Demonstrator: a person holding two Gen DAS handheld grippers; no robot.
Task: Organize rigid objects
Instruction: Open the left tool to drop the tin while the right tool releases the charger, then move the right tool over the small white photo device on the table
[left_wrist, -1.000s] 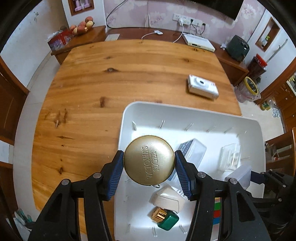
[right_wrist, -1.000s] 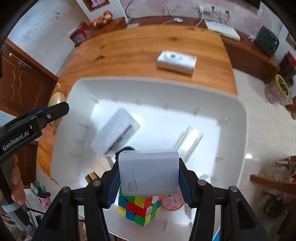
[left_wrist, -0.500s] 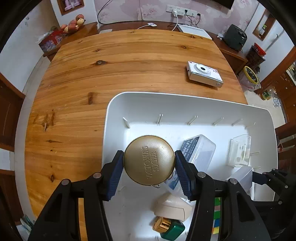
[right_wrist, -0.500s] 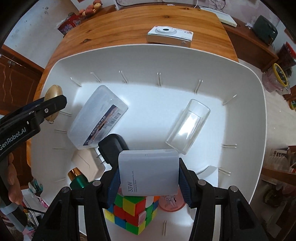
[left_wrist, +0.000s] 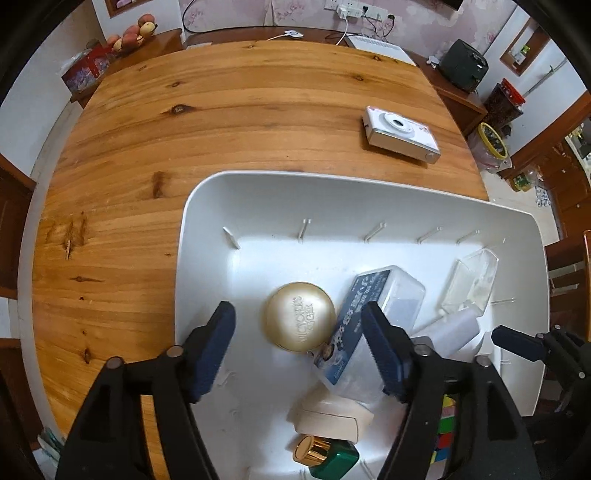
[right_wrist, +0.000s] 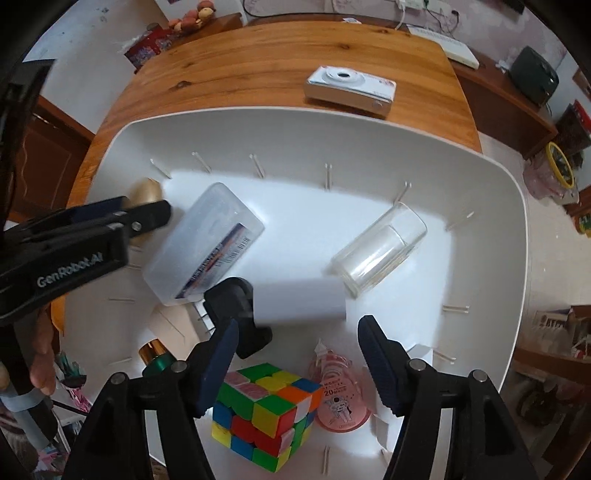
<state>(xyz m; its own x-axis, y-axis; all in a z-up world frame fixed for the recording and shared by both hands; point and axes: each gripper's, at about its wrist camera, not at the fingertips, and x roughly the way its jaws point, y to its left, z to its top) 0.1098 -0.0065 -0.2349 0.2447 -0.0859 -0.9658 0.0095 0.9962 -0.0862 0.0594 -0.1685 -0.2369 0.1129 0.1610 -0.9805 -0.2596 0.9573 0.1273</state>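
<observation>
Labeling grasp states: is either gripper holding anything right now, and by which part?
Nothing is held. The left gripper has just opened off the gold tin; the right gripper has just opened off the white charger. Both items are in the white tray.

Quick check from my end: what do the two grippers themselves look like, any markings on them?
Both match: the left gripper and right gripper have glossy black angular frames with silver pivot rivets, and their fingers carry dark blue ribbed pads. In the right wrist view, the left gripper's side shows white lettering reading GenRobot.AI. No cables or sleeves are visible.
</observation>
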